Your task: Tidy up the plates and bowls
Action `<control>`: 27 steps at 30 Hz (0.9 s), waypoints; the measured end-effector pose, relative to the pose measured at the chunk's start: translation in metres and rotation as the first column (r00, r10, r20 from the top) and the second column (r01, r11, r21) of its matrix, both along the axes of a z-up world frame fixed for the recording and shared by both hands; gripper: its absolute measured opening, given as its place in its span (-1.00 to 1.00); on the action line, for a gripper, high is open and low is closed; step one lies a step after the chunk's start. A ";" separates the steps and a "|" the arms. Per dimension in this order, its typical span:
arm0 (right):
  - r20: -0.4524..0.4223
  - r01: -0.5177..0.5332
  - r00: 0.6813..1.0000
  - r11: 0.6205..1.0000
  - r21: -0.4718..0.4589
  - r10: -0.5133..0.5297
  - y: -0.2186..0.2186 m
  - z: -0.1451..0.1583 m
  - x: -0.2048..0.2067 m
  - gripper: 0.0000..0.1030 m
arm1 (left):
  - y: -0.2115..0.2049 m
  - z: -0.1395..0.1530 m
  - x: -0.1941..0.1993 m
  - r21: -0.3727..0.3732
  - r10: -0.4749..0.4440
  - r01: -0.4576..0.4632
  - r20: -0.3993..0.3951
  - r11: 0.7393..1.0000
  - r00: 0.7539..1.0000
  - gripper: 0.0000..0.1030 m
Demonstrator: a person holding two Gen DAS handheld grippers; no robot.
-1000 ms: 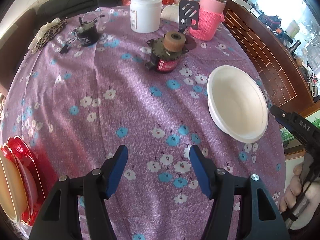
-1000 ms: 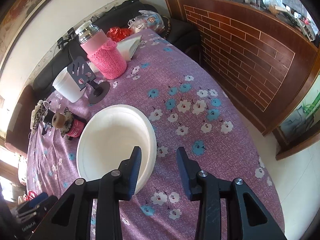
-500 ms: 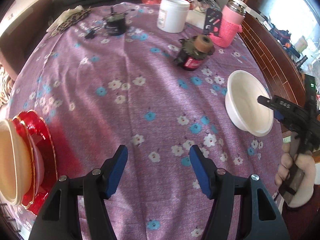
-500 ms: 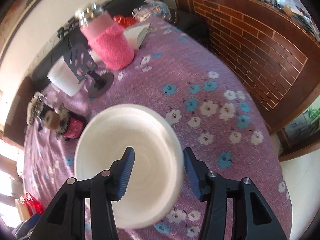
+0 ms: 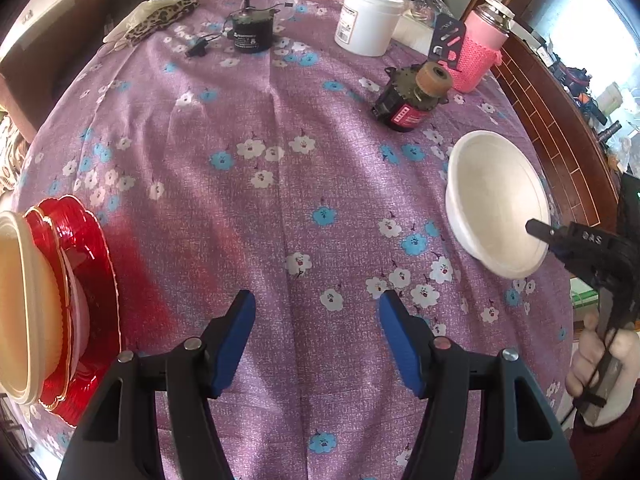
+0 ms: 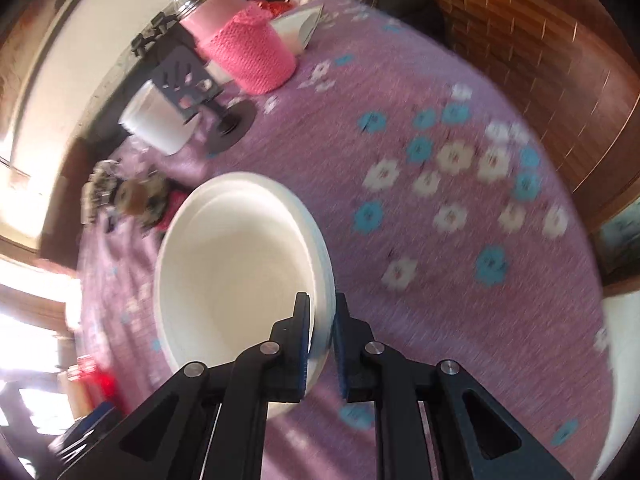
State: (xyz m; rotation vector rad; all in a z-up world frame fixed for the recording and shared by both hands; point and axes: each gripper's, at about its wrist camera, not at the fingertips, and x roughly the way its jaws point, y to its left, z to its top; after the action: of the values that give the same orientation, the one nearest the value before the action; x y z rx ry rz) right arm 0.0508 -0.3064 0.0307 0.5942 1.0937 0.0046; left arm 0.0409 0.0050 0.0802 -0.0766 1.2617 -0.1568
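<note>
- While the right gripper (image 6: 322, 334) pinches the near rim of the white bowl (image 6: 240, 264), its two fingers (image 6: 304, 340) sit close together, one inside the bowl and one outside.
- The bowl is on the right side of the worktop (image 5: 280, 184), near the edge, and it looks tipped a little in the left wrist view, though I cannot tell if it is off the cloth.
- The left gripper (image 5: 316, 340) has its blue fingers (image 5: 236, 336) spread wide, and they hold nothing; they hover over the flowered purple cloth.
- Far to the left sits a stack with a red plate (image 5: 86, 288) under a pale bowl (image 5: 20, 304). I think the white bowl should go there.
- What could go wrong: the grip is only on a thin bit of rim, so the bowl may slip or swing if it is moved fast. The right wrist view is blurry, which hints at a quick move.
- The bowl could also bump the small motor (image 5: 412, 100) or the pink bottle (image 5: 478, 50) nearby if it swings toward the back of the worktop.
- Dropping it hard onto the stack could knock the pale bowl off the red plate.
</note>
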 end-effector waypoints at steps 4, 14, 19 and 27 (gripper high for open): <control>0.004 -0.039 0.999 0.992 0.119 0.039 0.001 0.001 -0.015 -0.77 | -0.002 0.001 0.002 -0.029 -0.009 0.009 0.002 1.000 1.000 0.23; 0.149 -0.421 0.906 0.877 0.233 0.396 0.062 0.025 -0.069 -0.70 | 0.011 -0.010 0.003 -0.079 0.028 -0.031 -0.029 0.996 0.999 0.23; 0.129 -0.160 0.979 0.987 -0.011 0.161 0.039 0.034 -0.076 -0.69 | 0.024 -0.018 -0.006 -0.006 0.048 -0.048 -0.008 0.999 0.999 0.23; 0.145 0.082 0.989 0.939 -0.334 -0.035 0.032 0.039 -0.085 -0.68 | 0.021 -0.060 -0.015 0.086 -0.002 -0.003 0.058 0.996 0.998 0.23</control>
State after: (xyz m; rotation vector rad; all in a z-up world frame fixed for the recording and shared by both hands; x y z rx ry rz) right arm -0.0340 -0.2746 0.0699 0.3096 0.9152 -0.1898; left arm 0.0263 0.0258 0.0206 0.0022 1.2094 -0.1032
